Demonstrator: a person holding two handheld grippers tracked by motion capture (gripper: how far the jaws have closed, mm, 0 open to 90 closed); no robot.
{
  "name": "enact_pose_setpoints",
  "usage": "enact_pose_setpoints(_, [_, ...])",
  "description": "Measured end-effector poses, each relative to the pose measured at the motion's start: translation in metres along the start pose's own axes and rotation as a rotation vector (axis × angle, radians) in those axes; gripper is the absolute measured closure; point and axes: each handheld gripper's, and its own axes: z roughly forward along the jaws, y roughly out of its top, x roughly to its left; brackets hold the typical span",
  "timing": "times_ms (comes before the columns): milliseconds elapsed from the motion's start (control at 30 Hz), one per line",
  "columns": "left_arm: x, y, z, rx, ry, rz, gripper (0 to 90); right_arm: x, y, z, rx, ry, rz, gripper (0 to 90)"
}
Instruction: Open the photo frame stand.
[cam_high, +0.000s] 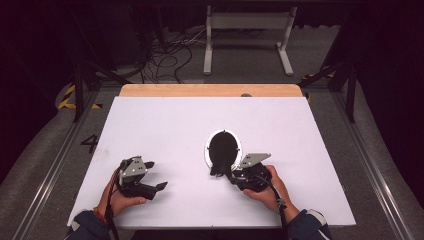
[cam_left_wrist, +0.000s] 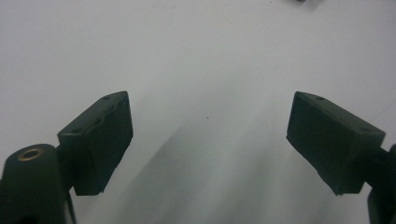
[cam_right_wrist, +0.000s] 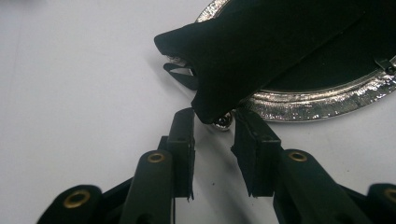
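An oval silver-rimmed frame (cam_high: 223, 145) lies back-up on the white table, right of centre. Its black velvet back carries a black prop leg (cam_right_wrist: 243, 51) that points toward me, with a small silver stud (cam_right_wrist: 223, 121) under its tip. My right gripper (cam_right_wrist: 214, 122) is open by a narrow gap, and the leg's tip sits just between its fingertips; in the high view the right gripper (cam_high: 227, 175) is at the frame's near end. My left gripper (cam_high: 156, 175) rests at the near left, wide open (cam_left_wrist: 210, 135) over bare table, holding nothing.
The white table top (cam_high: 165, 125) has a wooden strip (cam_high: 210, 90) along its far edge. Beyond it on the floor stand a white metal support (cam_high: 247, 40) and loose cables (cam_high: 165, 55). Metal rails run along both sides of the table.
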Motion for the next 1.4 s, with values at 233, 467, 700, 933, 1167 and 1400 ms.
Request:
enact_pose_setpoints(233, [0.001,0.0,-0.001,-0.001,-0.001,0.0,14.9,0.0,0.0,0.0,0.0,-0.002,0.002,70.4])
enact_pose_setpoints(467, [0.0,0.0,-0.001,-0.002,-0.002,0.005,14.8,-0.006,-0.003,-0.002,-0.011,-0.01,0.051,71.1])
enact_pose_setpoints(700, [-0.001,0.0,0.0,0.009,-0.014,0.016,14.9,-0.013,-0.005,-0.003,-0.056,0.07,0.149,69.1])
enact_pose_setpoints(933, [-0.002,0.001,0.001,0.012,-0.021,0.019,14.8,-0.018,-0.004,0.0,-0.064,0.115,0.202,64.1])
enact_pose_setpoints(1167, [-0.003,0.002,0.003,0.012,-0.027,0.017,14.9,-0.03,-0.002,0.005,-0.081,0.183,0.287,59.1])
enact_pose_setpoints(1400, [-0.005,0.006,0.009,0.016,-0.038,0.015,15.2,-0.037,0.004,0.009,-0.129,0.259,0.359,55.5])
